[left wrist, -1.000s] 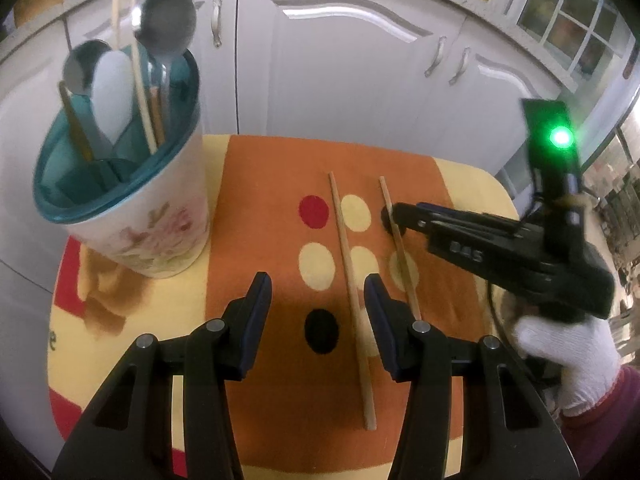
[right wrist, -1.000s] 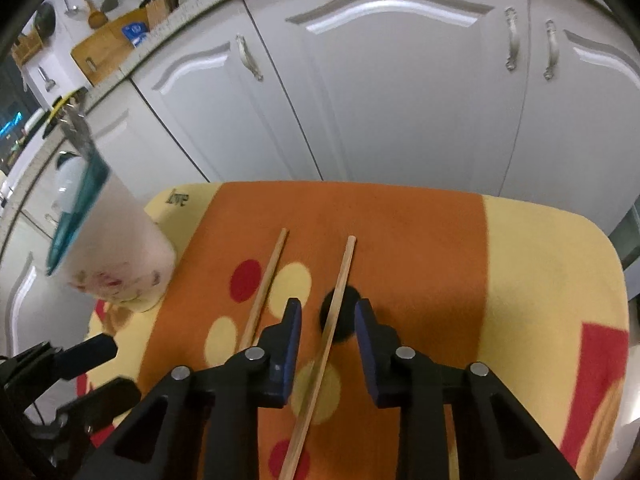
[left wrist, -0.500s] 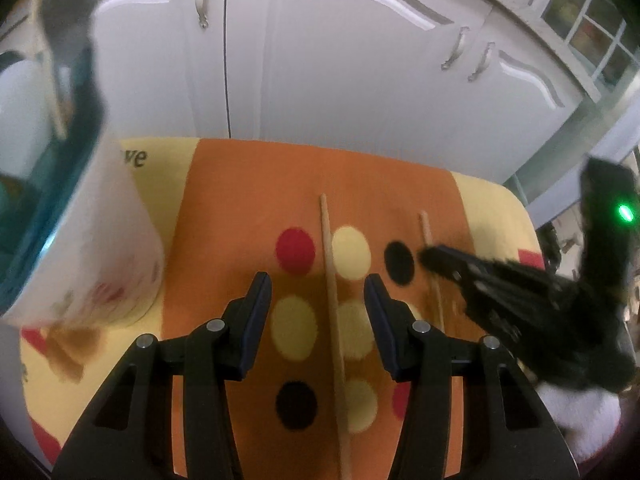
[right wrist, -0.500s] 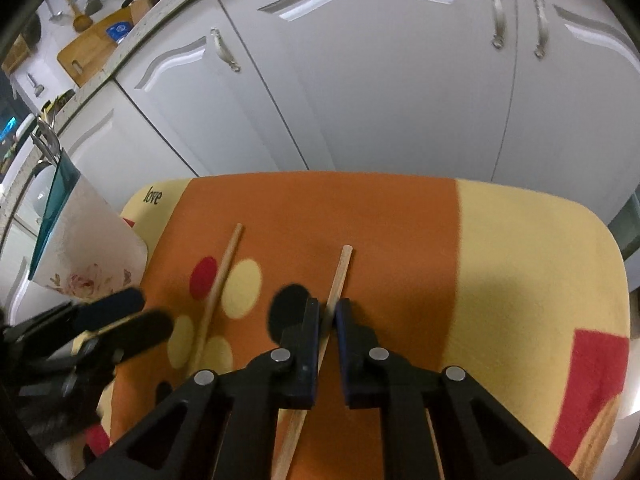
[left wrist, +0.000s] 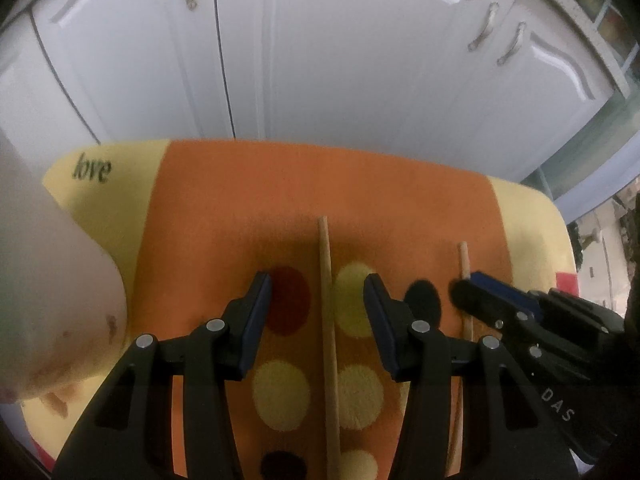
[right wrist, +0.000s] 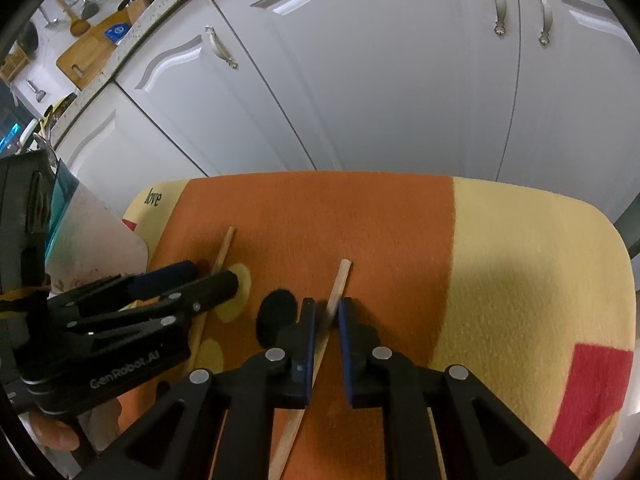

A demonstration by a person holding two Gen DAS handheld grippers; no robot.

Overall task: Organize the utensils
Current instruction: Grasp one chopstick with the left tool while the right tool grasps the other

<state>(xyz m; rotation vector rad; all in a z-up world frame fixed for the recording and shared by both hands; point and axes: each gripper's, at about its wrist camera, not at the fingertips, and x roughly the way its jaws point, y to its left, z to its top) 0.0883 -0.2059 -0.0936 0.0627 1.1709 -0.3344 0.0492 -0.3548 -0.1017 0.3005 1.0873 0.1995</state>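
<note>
Two wooden chopsticks lie side by side on the orange and yellow cloth (left wrist: 320,184). The left chopstick (left wrist: 326,320) runs straight between the wide-apart fingers of my left gripper (left wrist: 318,284), which is closing slightly; the pads do not touch it. My right gripper (right wrist: 325,304) has narrow jaws, easing open a little, around the right chopstick (right wrist: 342,276). That chopstick slants between the pads and touches both. In the left wrist view the right gripper (left wrist: 466,288) covers the right chopstick (left wrist: 464,256) just below its far tip. The left gripper (right wrist: 214,276) also shows in the right wrist view over the left chopstick (right wrist: 222,252).
A white floral utensil holder (left wrist: 52,300) with a teal rim (right wrist: 60,200) stands at the cloth's left edge, close to my left gripper. White cabinet doors (right wrist: 400,80) rise just beyond the cloth's far edge. The yellow part of the cloth (right wrist: 520,260) lies to the right.
My left gripper has moved right and down until its fingers straddle the left chopstick; the holder slid to the frame's left edge. My right gripper's jaws narrowed around the right chopstick, then widened slightly.
</note>
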